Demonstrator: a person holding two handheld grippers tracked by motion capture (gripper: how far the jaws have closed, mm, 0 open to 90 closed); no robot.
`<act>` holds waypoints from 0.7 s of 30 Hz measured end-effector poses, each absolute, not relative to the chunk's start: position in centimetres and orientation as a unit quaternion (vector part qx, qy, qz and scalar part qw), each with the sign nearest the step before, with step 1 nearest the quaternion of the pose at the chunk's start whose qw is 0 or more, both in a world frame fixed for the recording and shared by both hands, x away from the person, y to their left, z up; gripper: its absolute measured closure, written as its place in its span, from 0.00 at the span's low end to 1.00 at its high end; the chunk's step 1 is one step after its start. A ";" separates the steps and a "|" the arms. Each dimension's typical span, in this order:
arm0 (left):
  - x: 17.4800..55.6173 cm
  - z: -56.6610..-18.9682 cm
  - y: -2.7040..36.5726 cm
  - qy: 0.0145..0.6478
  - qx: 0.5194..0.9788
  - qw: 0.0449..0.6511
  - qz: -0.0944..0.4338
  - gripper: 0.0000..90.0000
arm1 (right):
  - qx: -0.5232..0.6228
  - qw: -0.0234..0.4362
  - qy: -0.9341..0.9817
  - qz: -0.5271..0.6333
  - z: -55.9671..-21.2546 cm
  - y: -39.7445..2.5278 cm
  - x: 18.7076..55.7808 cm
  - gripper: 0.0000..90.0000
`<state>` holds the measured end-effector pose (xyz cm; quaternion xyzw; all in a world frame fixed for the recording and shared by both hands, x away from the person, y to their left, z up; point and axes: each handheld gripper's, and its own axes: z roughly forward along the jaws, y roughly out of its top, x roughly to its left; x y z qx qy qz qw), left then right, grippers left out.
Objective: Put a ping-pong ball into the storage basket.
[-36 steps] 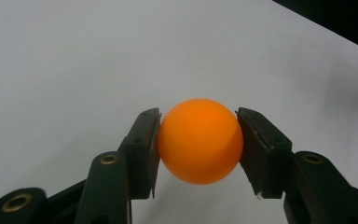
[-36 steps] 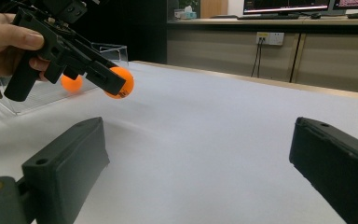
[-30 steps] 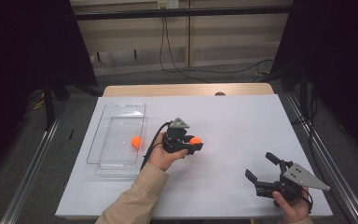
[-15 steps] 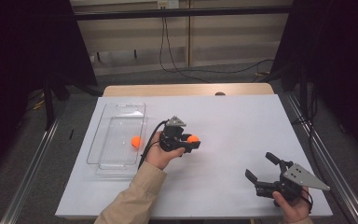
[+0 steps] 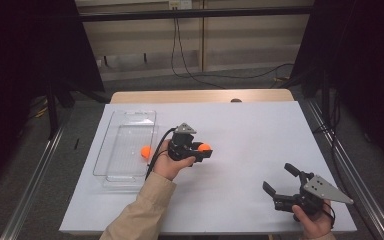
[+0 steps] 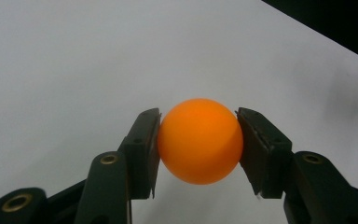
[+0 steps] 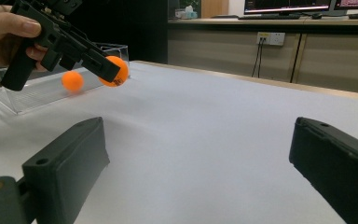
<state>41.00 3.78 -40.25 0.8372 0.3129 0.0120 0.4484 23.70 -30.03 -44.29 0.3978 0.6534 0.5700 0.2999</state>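
Left gripper (image 5: 203, 149): jaws pinching an orange ball (image 6: 199, 140) from both sides, held above the white table (image 5: 250, 130) near its middle
Right gripper (image 5: 281, 179): jaws spread wide with nothing between them, low over the table's near right corner
Clear tray (image 5: 125, 125): at the table's left side, just beside the left hand
Second orange ball (image 5: 145, 152): lying inside the tray by its right wall

White table (image 5: 240, 125) bears clear tray (image 5: 111, 172).

two orange balls (image 5: 204, 147) (image 5: 145, 152), one clear tray (image 5: 130, 120)
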 end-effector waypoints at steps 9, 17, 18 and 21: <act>41.2 -40.1 4.2 0.317 0.836 0.448 0.011 0.57 | 0.397 0.300 0.654 0.570 -44.3 -30.0 23.7 0.04; 41.3 -39.9 4.7 0.321 0.833 0.450 0.013 0.57 | 0.397 0.300 0.654 0.570 -44.3 -30.0 23.7 0.04; 41.3 -39.9 4.7 0.322 0.833 0.450 0.013 0.57 | 0.397 0.300 0.654 0.570 -44.3 -30.0 23.7 0.04; 41.4 -39.8 4.9 0.324 0.834 0.447 0.013 0.57 | 0.397 0.300 0.654 0.570 -44.3 -30.0 23.7 0.04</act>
